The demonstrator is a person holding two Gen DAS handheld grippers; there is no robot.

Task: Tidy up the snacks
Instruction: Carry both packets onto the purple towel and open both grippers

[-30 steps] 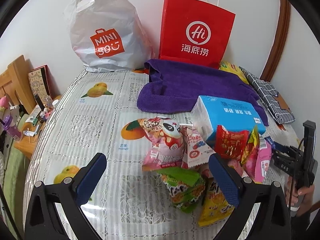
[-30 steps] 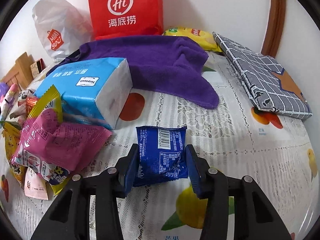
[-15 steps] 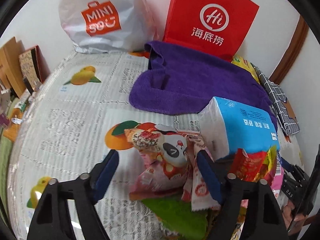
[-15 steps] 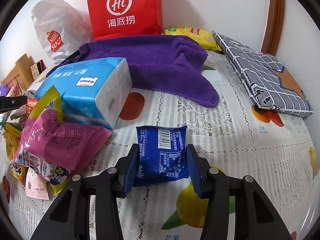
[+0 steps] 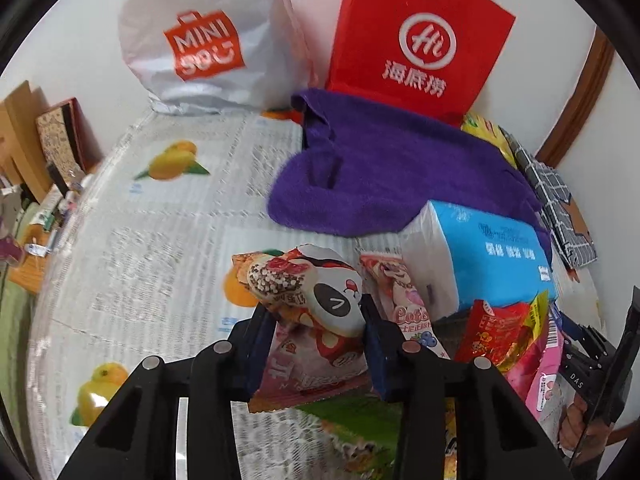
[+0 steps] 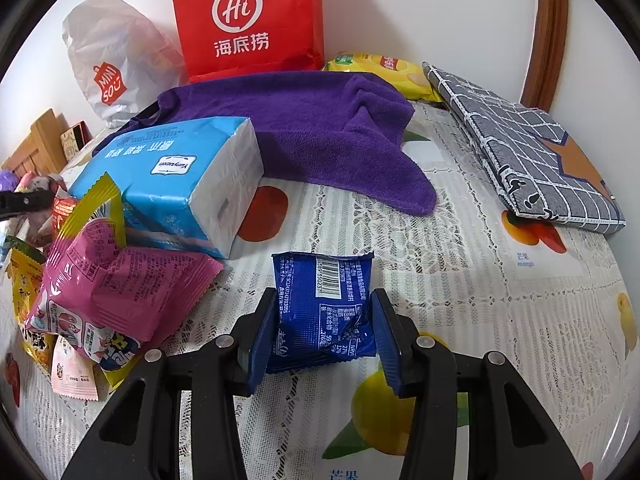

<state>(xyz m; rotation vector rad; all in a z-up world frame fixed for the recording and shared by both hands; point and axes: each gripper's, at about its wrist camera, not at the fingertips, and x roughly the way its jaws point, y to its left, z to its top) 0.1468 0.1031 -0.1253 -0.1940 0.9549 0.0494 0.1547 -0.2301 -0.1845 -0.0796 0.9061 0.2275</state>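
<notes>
Your left gripper (image 5: 318, 328) closed on pink panda snack bag (image 5: 316, 300), pads pinching its puffed upper part; bag's long axis runs along fingers, top end pointing away toward purple towel (image 5: 384, 176). Bag sits at left edge of snack pile on desk (image 5: 160, 240), just beside blue tissue pack (image 5: 480, 256).

Your right gripper (image 6: 324, 332) clamps blue snack packet (image 6: 324, 308) by side edges; packet flat, barcode up, long axis pointing forward, right of pink bag (image 6: 116, 292).
</notes>
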